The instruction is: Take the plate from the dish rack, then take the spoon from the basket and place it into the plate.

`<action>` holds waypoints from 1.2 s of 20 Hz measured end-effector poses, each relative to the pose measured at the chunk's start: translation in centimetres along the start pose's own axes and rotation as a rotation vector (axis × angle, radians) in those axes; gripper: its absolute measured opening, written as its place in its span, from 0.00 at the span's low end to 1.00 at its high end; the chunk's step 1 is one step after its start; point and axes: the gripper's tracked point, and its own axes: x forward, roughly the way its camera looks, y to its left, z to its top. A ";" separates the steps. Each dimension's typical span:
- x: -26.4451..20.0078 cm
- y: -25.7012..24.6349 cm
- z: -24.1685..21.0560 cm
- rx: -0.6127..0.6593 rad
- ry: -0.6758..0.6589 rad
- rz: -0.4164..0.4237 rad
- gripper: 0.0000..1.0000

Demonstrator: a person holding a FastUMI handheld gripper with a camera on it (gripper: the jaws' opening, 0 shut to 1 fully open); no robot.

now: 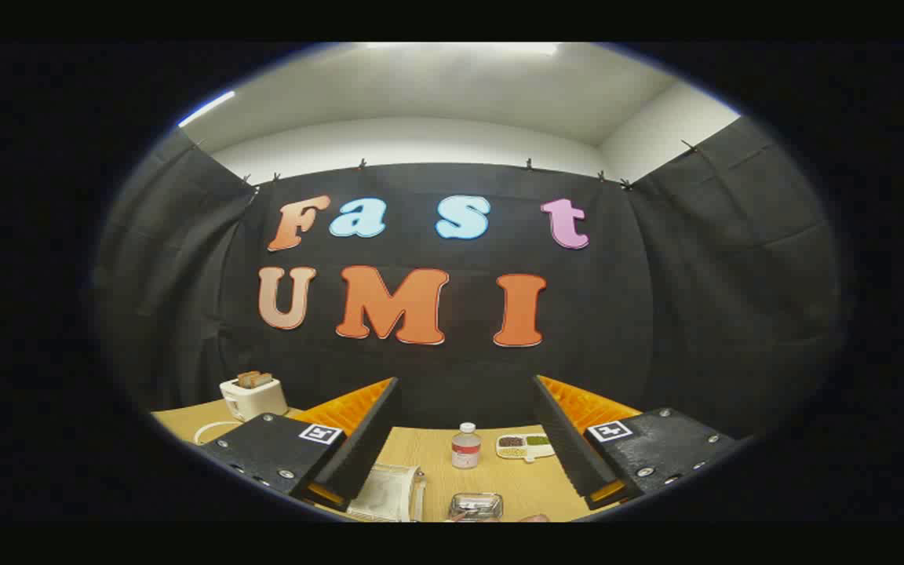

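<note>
While the claw (464,451) hangs released above the worktop (428,463), a small bottle (465,446) stands between its fingers; a toaster (253,396) sits beyond; I cannot tell plate or spoon.

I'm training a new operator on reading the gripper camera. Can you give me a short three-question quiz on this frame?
1. True or false: the gripper has its fingers shut on the small bottle.
2. Which stands beyond the left finger on the wooden table? A) a toaster B) a kettle C) a bowl
3. Fill in: just to the right of the small bottle lies a divided ____ holding small portions of food.

Key
1. False: the fingers are spread wide and hold nothing; the bottle stands apart, beyond them.
2. A: the toaster, with slices in its slots.
3. tray.
</note>
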 end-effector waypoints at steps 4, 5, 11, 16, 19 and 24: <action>0.2 0.4 0.0 0.001 -0.002 0.015 0.98; 0.3 0.5 0.1 0.003 0.000 0.014 0.98; 0.2 1.1 0.6 0.013 -0.009 0.034 0.98; 0.1 0.7 0.8 0.014 -0.021 0.037 0.98; 0.5 0.5 0.6 0.026 -0.010 0.043 0.97; 1.7 1.6 -1.3 -0.013 0.063 0.087 0.98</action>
